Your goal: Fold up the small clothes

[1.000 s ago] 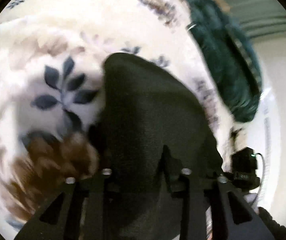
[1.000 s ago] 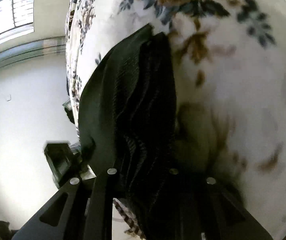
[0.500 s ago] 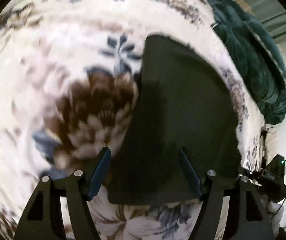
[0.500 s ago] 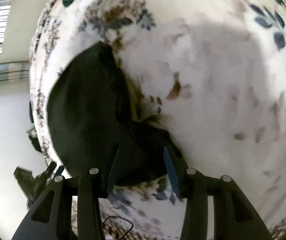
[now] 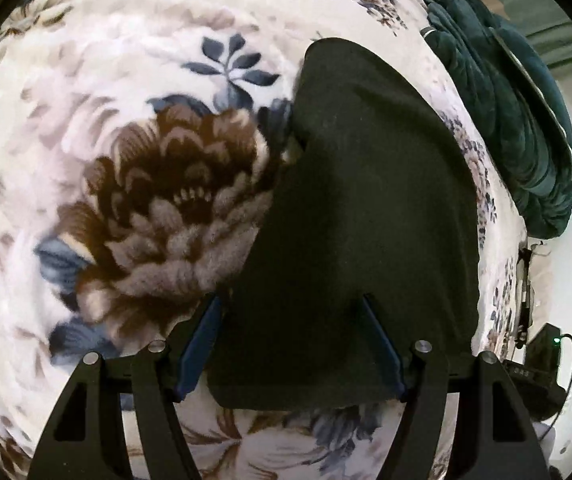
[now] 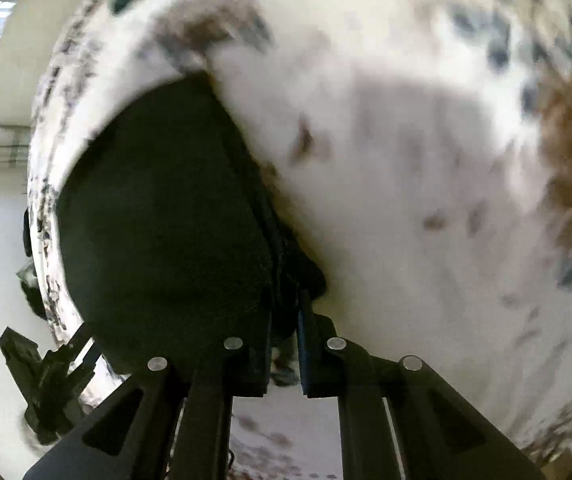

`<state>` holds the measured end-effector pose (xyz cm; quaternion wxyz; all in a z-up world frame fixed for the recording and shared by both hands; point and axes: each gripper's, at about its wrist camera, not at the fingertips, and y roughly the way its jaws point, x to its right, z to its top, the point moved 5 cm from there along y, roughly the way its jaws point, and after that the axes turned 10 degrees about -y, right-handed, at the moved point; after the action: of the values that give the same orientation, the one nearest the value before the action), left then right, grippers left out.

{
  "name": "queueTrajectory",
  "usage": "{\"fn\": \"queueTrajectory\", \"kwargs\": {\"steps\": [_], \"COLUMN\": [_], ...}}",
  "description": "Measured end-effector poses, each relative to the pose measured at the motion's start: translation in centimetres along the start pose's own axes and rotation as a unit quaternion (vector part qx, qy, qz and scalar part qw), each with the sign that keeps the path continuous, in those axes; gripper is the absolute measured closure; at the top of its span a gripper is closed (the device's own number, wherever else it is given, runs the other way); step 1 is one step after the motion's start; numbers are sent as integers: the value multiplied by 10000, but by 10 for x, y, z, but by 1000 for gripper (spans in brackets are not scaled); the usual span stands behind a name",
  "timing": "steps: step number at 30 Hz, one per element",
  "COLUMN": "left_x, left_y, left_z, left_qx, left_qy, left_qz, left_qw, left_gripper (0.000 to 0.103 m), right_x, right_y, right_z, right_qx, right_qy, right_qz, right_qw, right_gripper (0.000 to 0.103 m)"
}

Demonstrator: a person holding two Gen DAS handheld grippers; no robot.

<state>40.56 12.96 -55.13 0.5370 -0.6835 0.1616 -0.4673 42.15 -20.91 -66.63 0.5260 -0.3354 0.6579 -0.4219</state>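
Two views disagree in sharpness: the left wrist view shows crisply a dark folded garment [image 5: 366, 220] lying flat on a fleecy floral blanket [image 5: 126, 140], with a rumpled teal quilt [image 5: 518, 112] well beyond, while the right wrist view is smeared. The left gripper [image 5: 290, 344] stands wide open, fingers straddling the garment's near edge (holding nothing). The right gripper [image 6: 284, 344] is nearly closed on the garment's [image 6: 166, 220] bunched right edge, open blanket [image 6: 426, 200] to its right.
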Motion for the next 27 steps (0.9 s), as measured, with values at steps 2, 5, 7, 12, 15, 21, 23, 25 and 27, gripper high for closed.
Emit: {"fn": "queueTrajectory", "kwargs": {"steps": [2, 5, 7, 12, 15, 21, 23, 25, 27], "left_x": [0, -1, -1, -1, -2, -8, -6, -3, -1], "left_y": [-2, -2, 2, 2, -1, -3, -6, -8, -6], "left_z": [0, 1, 1, 6, 9, 13, 15, 21, 30], "left_qx": [22, 28, -4, 26, 70, 35, 93, 181, 226], "left_qy": [18, 13, -19, -141, -110, -174, -77, 15, 35], "left_qz": [-34, -61, -62, -188, -213, -201, -151, -117, -129], "left_qw": [10000, 10000, 10000, 9997, 9997, 9996, 9998, 9998, 9997], "left_gripper": [35, 35, 35, 35, 35, 35, 35, 35, 35], "right_x": [9, 21, 25, 13, -25, 4, 12, 12, 2], "right_y": [-4, -25, -12, 19, -16, 14, -2, -32, -43], "right_z": [0, -5, -11, -5, 10, -7, -2, 19, 48], "right_qx": [-37, 333, 98, 267, 1042, -67, 66, 611, 1030], "right_qy": [335, 823, 1017, 1299, 210, -368, -128, 17, -34], "right_qz": [245, 562, 721, 1536, 1532, 461, 503, 529, 819], "right_qw": [9991, 9945, 9922, 9792, 9825, 9982, 9986, 9967, 9913], "right_gripper": [68, 47, 39, 86, 87, 69, 56, 51, 44]}}
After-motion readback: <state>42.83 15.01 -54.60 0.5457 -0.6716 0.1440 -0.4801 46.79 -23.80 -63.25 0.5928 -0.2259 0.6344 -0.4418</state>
